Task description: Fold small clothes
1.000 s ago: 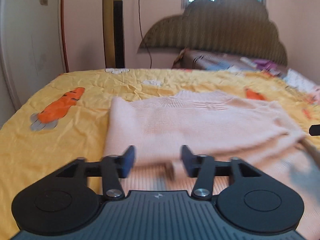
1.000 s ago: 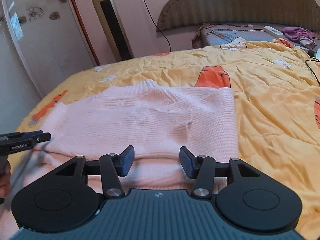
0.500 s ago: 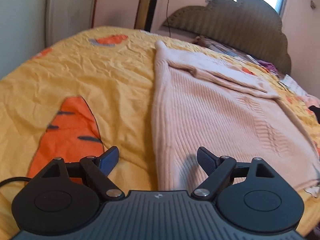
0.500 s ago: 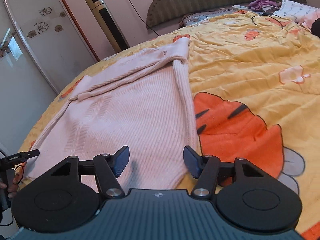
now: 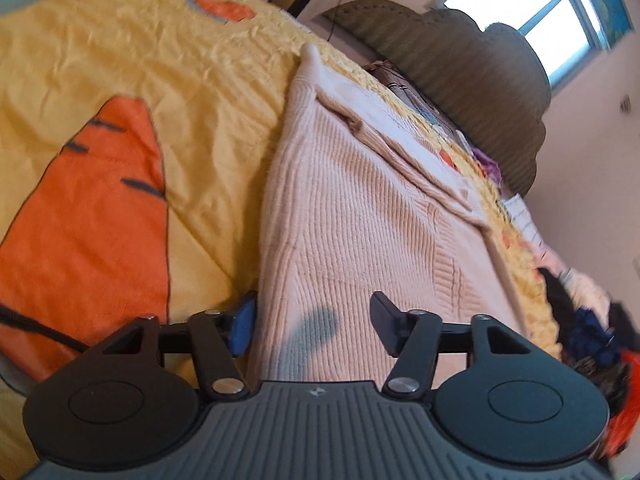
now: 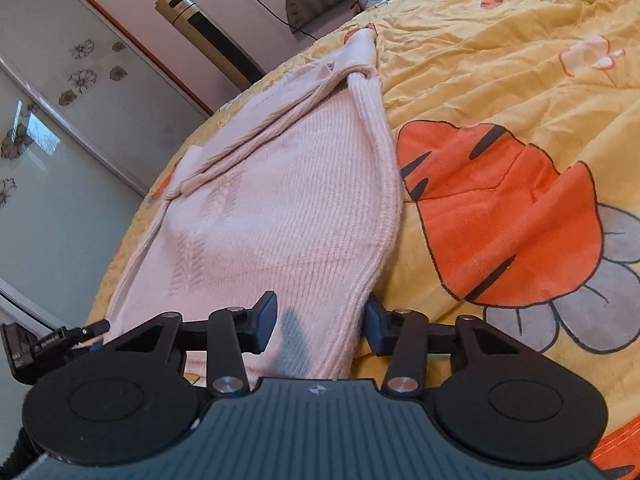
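Pink knitted sweater [image 6: 288,208] flat on carrot-print bedspread [image 6: 500,92]; left gripper [image 5: 314,326] and right gripper [image 6: 320,322] closing astride its near corners, pads not yet pressing. Headboard [image 5: 460,68] beyond.

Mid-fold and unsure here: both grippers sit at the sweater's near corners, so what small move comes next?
Probably finish closing both. The left gripper and right gripper each straddle a near corner of the sweater, jaws closing with knit between them but apparently not yet pinched. Lifting before they clamp would likely drop the hem.
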`<state>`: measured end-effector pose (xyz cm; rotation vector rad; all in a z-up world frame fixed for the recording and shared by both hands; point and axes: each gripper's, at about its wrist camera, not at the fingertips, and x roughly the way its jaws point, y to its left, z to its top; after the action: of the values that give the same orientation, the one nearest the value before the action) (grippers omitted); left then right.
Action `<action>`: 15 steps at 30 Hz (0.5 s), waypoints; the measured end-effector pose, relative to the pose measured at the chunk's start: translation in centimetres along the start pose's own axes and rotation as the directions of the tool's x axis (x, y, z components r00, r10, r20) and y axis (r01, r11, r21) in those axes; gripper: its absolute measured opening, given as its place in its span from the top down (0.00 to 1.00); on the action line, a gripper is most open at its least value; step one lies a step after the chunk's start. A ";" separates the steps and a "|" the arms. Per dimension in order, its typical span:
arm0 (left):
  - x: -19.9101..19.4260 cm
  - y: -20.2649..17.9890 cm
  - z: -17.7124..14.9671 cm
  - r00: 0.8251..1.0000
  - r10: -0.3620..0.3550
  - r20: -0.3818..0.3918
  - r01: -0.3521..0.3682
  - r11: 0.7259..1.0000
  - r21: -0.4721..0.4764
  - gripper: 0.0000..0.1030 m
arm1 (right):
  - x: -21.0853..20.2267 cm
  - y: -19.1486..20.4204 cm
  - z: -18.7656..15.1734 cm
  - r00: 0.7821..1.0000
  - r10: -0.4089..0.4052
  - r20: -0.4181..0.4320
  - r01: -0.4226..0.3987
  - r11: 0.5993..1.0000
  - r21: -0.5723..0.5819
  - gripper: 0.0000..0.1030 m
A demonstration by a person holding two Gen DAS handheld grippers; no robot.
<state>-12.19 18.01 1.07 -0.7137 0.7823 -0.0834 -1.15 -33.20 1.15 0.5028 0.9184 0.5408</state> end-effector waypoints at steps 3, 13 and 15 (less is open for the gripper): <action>-0.1 0.6 0.3 1.000 -0.014 -0.026 0.014 0.999 -0.037 0.50 | 0.0 -0.7 0.1 0.999 0.041 -0.011 -0.040 0.997 0.060 0.59; 0.5 -0.9 0.5 0.993 0.103 -0.054 -0.097 0.991 0.090 0.78 | 1.1 -0.6 0.1 0.996 0.090 -0.027 -0.088 0.994 0.062 0.57; 0.5 -1.1 0.1 0.992 0.108 -0.064 -0.100 0.988 0.117 0.87 | 1.5 -1.1 0.2 0.996 0.089 -0.023 -0.087 0.993 0.074 0.73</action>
<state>-11.56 17.02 1.49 -0.5637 0.8743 -0.0577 0.01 -33.11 -0.36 0.6061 0.9465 0.5964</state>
